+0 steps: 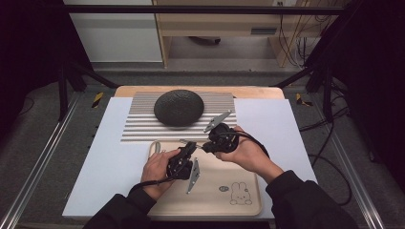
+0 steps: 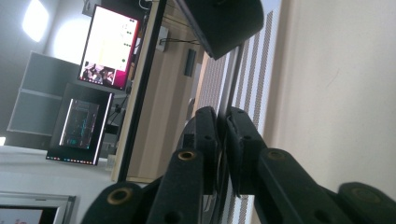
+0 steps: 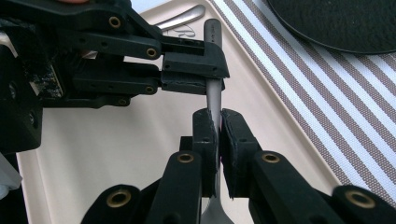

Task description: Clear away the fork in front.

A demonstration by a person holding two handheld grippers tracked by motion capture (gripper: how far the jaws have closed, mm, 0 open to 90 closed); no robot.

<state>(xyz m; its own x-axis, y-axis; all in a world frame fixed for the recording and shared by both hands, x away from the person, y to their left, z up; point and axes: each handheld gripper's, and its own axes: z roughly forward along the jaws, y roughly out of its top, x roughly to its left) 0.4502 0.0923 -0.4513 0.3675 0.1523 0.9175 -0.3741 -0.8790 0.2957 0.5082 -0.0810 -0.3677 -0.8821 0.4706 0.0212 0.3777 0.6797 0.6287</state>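
Both tongs clamped on one metal utensil (image 3: 214, 93) above the tray (image 3: 116, 154): right tongs (image 3: 217, 122) mid-handle, left tongs (image 3: 196, 70) near its end. Thin, stiff, slick steel, likely light; grip the flat handle squarely or it may twist.

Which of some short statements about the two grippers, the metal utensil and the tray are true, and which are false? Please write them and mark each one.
1. Both grippers grip one metal utensil handle. True.
2. The right gripper is open. False: its fingers are closed on the handle.
3. The dark round object lies on the tray. False: it rests on the striped mat, beyond the tray.
4. The left gripper holds the handle nearer its end than the right gripper does. True.
5. A second utensil lies on the tray. True.
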